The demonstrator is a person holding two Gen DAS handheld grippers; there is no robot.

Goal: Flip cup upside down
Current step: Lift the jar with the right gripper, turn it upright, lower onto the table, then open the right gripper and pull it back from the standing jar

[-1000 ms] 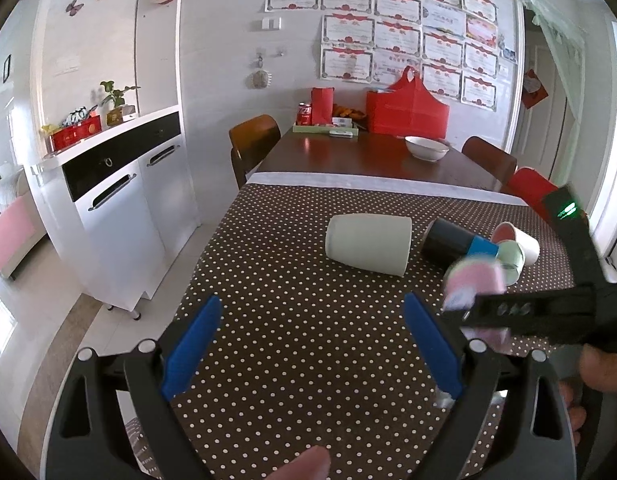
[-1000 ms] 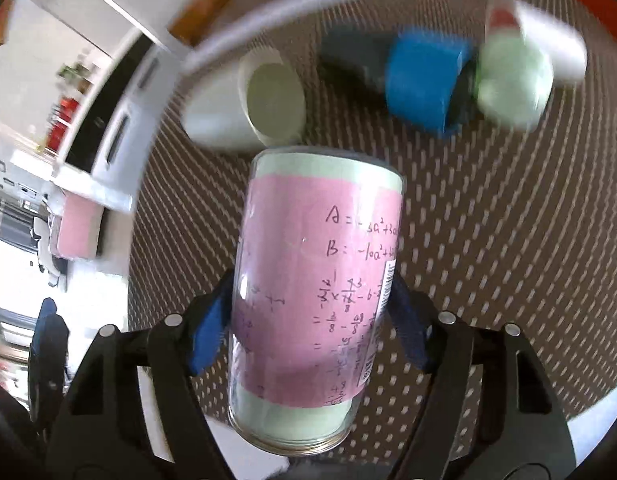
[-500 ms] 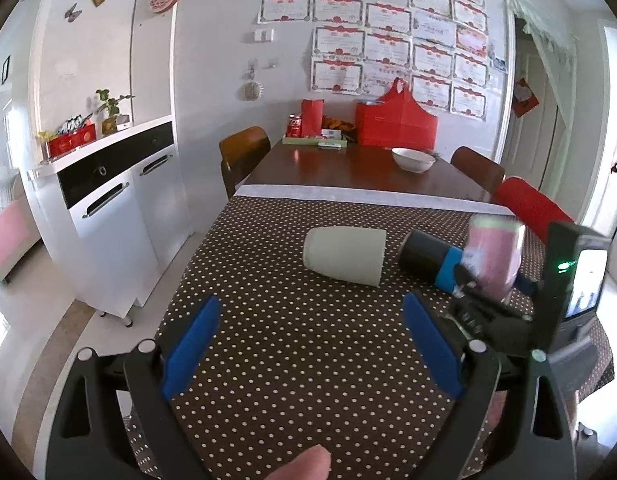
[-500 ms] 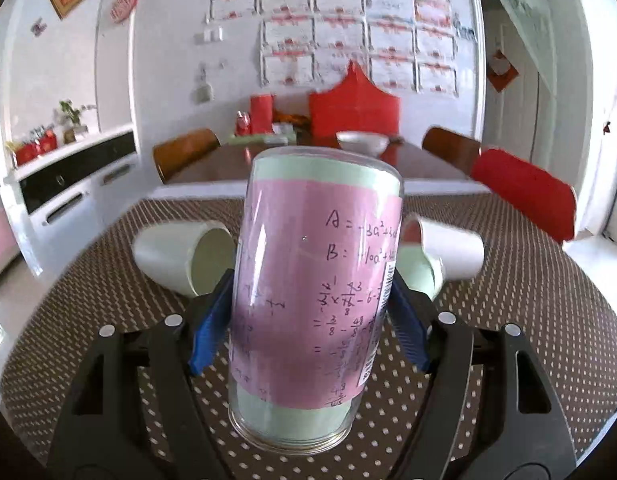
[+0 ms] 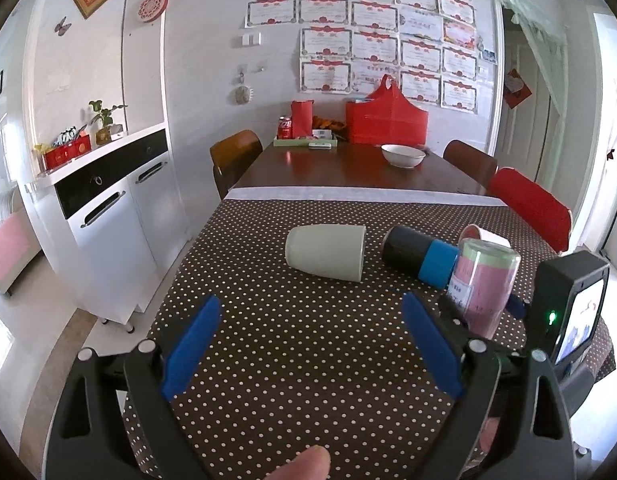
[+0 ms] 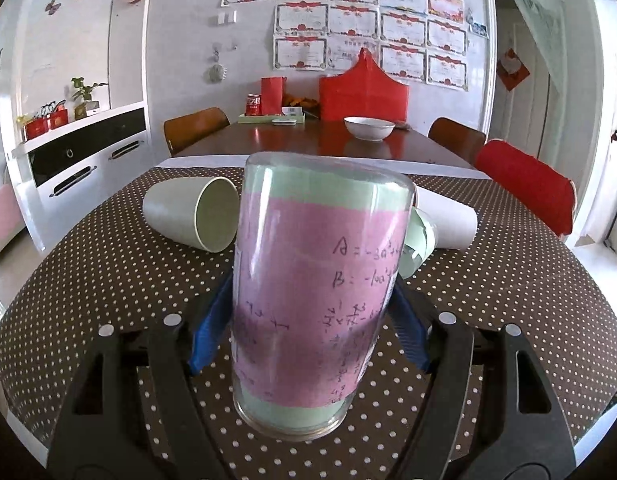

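Note:
A clear glass cup lined with pink and green paper point(image 6: 312, 296) stands mouth down on the dotted tablecloth point(image 6: 88, 280), its closed end up. My right gripper point(image 6: 308, 328) is shut on the cup, blue pads on both sides. The cup also shows in the left wrist view point(image 5: 486, 284), at the right, with the right gripper point(image 5: 484, 308) around it. My left gripper point(image 5: 308, 348) is open and empty above the near part of the cloth.
A pale green cup point(image 5: 326, 251) lies on its side mid-table, a black and blue cup point(image 5: 420, 255) beside it, a white cup point(image 6: 448, 220) behind. A white bowl point(image 5: 403, 155) and red bags stand far back. White cabinets stand left, a red chair point(image 5: 528, 208) right.
My right gripper has turned the pink cup from tilted over the table to upright with its mouth down and lowered it onto the cloth. The left gripper has stayed open and barely moved.

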